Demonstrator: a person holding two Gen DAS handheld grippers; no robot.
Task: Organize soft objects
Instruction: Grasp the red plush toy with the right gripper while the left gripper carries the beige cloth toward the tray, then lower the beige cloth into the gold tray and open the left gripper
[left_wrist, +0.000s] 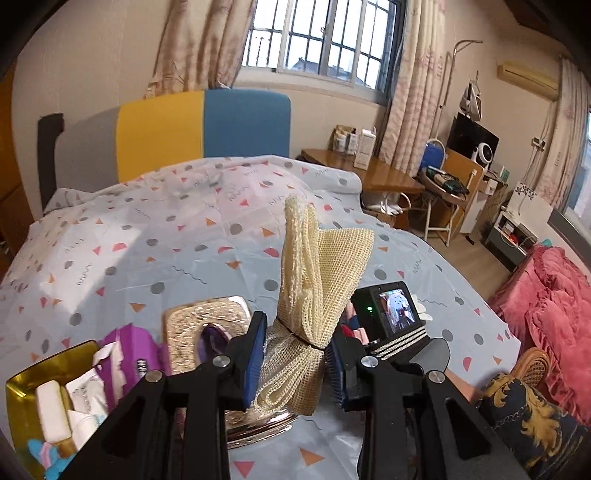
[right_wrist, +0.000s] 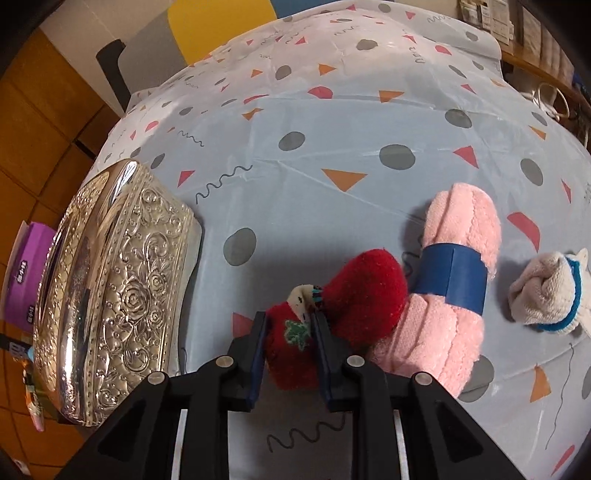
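Note:
My left gripper (left_wrist: 295, 354) is shut on a cream mesh cloth (left_wrist: 317, 280), tied at its middle, and holds it up above an ornate silver box (left_wrist: 207, 314). My right gripper (right_wrist: 288, 343) is shut on a red fuzzy sock (right_wrist: 332, 306) with a green patch, which lies on the bed cover. Beside the sock lie a pink towel roll (right_wrist: 454, 291) with a blue band and a balled white sock (right_wrist: 546, 295) with blue trim. The silver box (right_wrist: 114, 302) stands left of the right gripper.
A gold tray (left_wrist: 22, 384) with small soft items sits at the lower left, next to a purple tissue pack (left_wrist: 129, 350). The patterned bed cover (left_wrist: 147, 240) stretches ahead. A red quilt (left_wrist: 554, 302) and a dark cushion (left_wrist: 524, 417) lie to the right.

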